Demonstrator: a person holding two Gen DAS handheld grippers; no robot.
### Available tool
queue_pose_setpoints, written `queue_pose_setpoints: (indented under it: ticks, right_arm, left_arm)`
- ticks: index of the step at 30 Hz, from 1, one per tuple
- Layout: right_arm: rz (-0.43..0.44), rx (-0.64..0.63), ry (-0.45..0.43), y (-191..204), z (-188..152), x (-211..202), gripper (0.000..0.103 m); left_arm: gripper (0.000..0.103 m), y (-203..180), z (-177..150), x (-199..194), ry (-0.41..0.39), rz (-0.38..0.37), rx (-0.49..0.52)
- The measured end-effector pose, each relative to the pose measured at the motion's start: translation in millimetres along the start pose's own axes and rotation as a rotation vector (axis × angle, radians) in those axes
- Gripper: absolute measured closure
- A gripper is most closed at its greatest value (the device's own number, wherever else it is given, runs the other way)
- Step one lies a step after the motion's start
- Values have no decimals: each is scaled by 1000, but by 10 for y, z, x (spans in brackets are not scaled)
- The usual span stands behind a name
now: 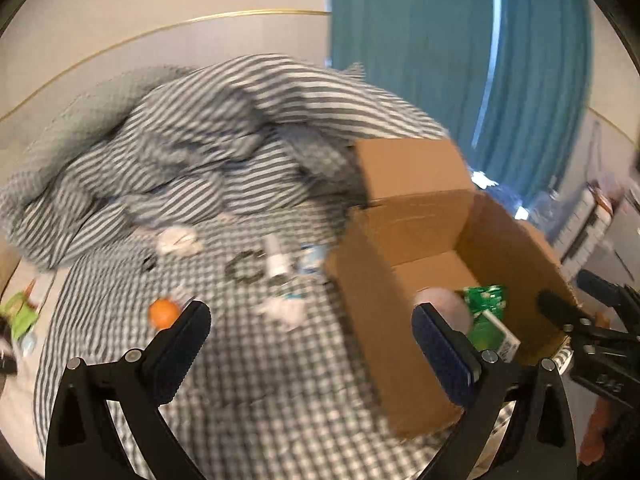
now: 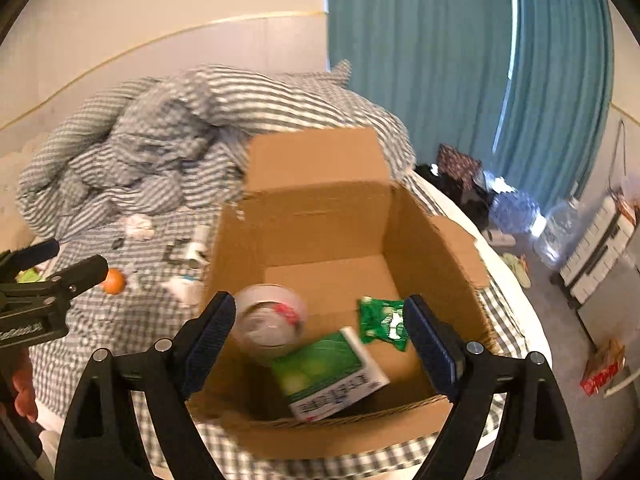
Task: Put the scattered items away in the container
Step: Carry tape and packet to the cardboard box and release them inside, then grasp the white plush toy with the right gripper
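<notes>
An open cardboard box stands on the checked bedsheet. A tape roll, a green carton and a green packet lie in it. My right gripper hovers open over the box with nothing between its fingers. Left of the box, my left gripper is wide open above the sheet, also with nothing in it. An orange, a white bottle, crumpled paper, a white wad and a dark cord are scattered on the sheet.
A rumpled striped duvet is heaped behind the loose items. A teal curtain hangs at the back right. Bags, water bottles and a shelf crowd the floor right of the bed. Green things lie at the far left.
</notes>
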State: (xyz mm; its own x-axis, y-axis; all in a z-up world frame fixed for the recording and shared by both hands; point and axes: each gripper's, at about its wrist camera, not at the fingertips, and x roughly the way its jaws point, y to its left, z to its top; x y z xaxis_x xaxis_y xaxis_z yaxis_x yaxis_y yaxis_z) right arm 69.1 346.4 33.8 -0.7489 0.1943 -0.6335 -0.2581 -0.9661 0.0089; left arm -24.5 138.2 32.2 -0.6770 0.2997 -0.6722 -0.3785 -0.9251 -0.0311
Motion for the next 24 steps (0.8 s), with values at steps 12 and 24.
queue_pose_setpoints:
  ticks: [12,24]
  right_arm:
    - [167,-104,33,1064,-294,-15,15]
    - [233,-191,97,1709,-361,558,15]
  left_arm:
    - [0,1432,-892,-299,62,230,-199]
    - [0,2022,-1257,129,133,274,-289]
